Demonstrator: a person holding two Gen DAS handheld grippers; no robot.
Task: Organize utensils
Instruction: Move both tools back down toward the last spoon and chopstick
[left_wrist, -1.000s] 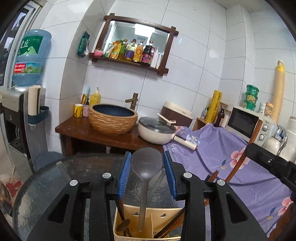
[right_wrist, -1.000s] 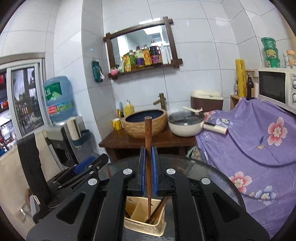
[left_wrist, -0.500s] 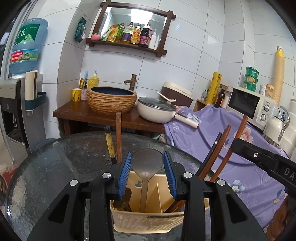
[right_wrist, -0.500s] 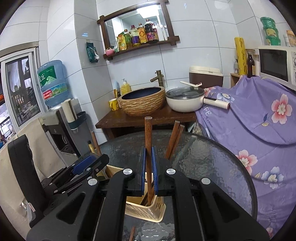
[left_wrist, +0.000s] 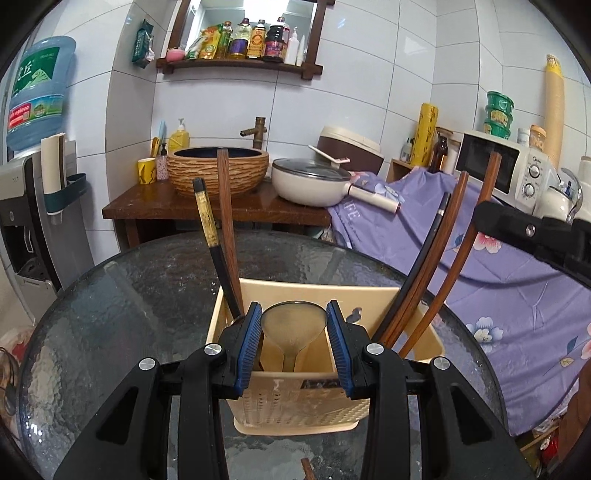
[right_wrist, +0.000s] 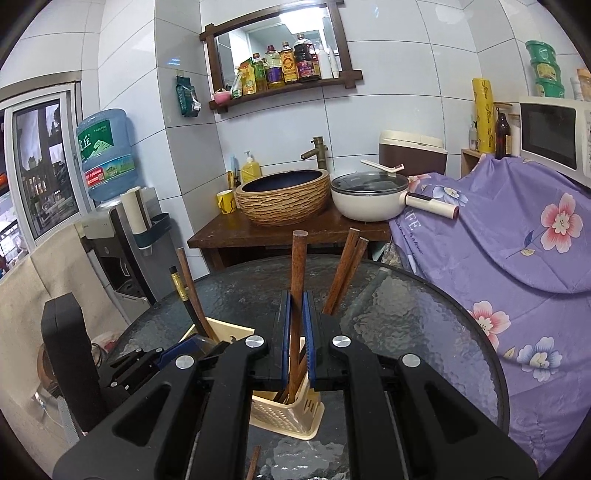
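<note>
Metal spoon, wooden chopstick, upright in beige basket

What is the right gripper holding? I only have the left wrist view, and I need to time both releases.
Observer: The right gripper is shut on a brown wooden chopstick, held nearly upright between its blue pads.
Operator: Has the chopstick's lower end reached the holder?
Observer: Yes. Its lower end is inside the beige holder, in the end compartment, where other brown chopsticks already stand.
</note>
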